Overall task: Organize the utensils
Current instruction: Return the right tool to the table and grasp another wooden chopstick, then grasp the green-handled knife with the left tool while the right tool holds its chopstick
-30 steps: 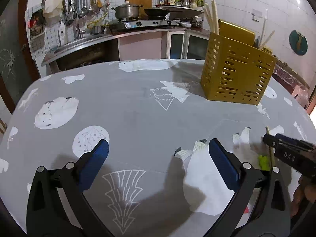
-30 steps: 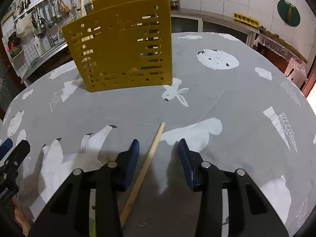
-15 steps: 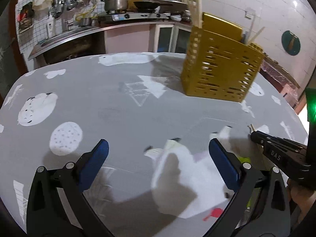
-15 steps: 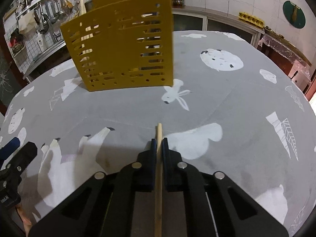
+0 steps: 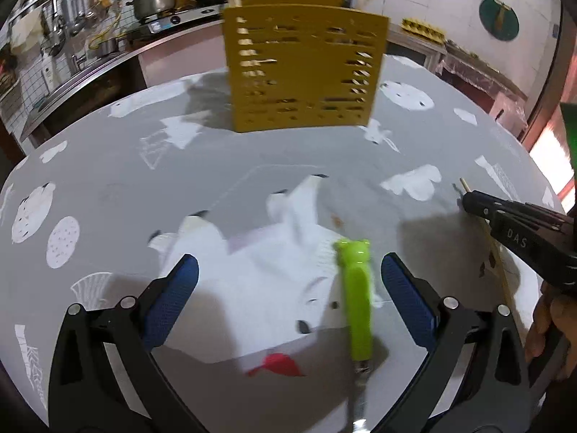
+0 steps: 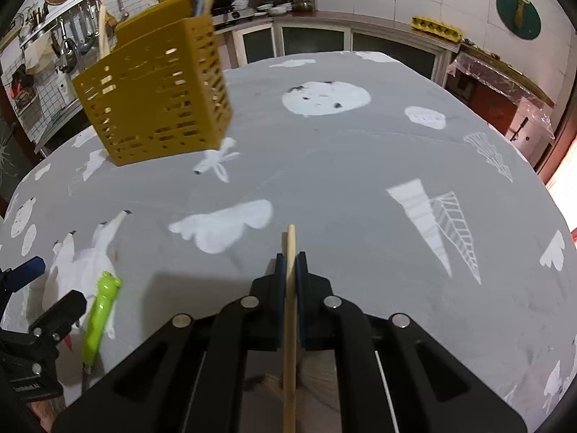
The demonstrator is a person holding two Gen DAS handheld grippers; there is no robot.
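Several pale wooden sticks [image 6: 102,32] are standing in the yellow slotted plastic utensil holder [image 6: 155,97] toward the table's [image 6: 360,166] far edge; the right gripper's [image 6: 290,263] fingers are clamping a wooden chopstick [image 6: 290,288], the left gripper's [image 5: 285,281] fingers are gaping around a lime-green-handled utensil [image 5: 355,288].

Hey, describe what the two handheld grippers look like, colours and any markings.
Both the left gripper and the right gripper are black angular frames with silver rivets and textured blue pads on their fingers. White "DAS" lettering marks the right one's side in the left wrist view.

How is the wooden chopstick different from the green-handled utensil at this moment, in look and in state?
The wooden chopstick is plain, thin and pale; the green-handled utensil is bright green and thicker. The chopstick is clamped in the shut right gripper; the utensil lies loose on the tablecloth between the open left gripper's pads, untouched. Both are outside the yellow holder.
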